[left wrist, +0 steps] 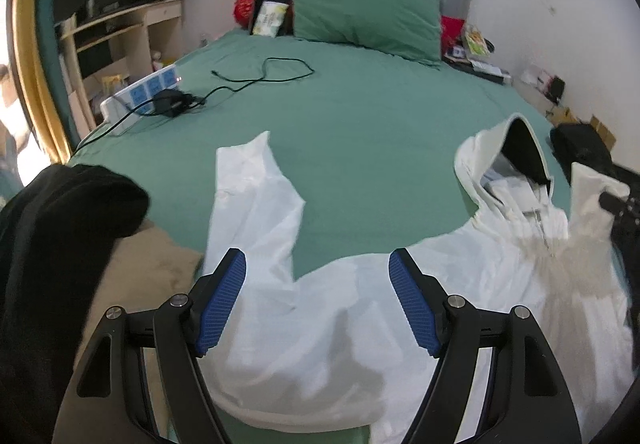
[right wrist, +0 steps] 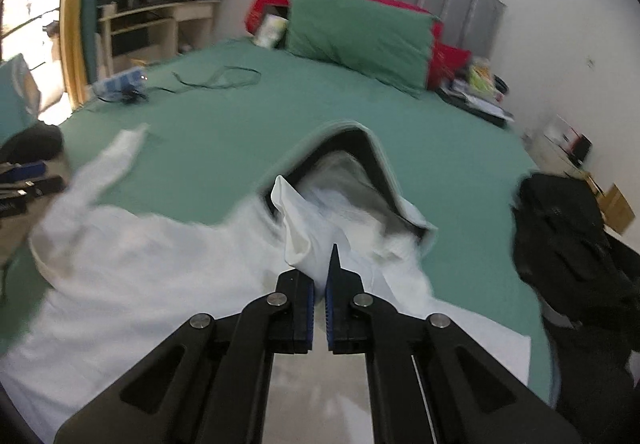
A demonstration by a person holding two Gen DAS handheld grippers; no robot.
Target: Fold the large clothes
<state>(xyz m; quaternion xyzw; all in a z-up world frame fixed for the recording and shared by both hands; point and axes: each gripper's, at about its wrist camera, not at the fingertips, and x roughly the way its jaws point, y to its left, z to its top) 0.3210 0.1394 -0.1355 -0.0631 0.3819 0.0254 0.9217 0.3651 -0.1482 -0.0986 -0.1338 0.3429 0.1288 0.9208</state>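
Observation:
A white hooded jacket (left wrist: 340,324) lies spread on the green bed sheet (left wrist: 360,116). Its hood (left wrist: 516,152) is at the right and one sleeve (left wrist: 248,180) stretches away at the left. My left gripper (left wrist: 318,258) hovers open above the jacket's body beside that sleeve, with nothing pinched. In the right wrist view the jacket (right wrist: 140,264) is blurred, with its hood (right wrist: 360,164) just ahead. My right gripper (right wrist: 320,276) is shut on the jacket's other sleeve end (right wrist: 298,232), which stands up in front of the hood.
A black garment (left wrist: 60,244) hangs at the near left over a tan surface (left wrist: 152,256). A power strip (left wrist: 140,92) and black cable (left wrist: 264,72) lie on the far left of the bed. A green pillow (left wrist: 360,12) leans at the headboard. A black bag (right wrist: 560,236) sits at the right edge.

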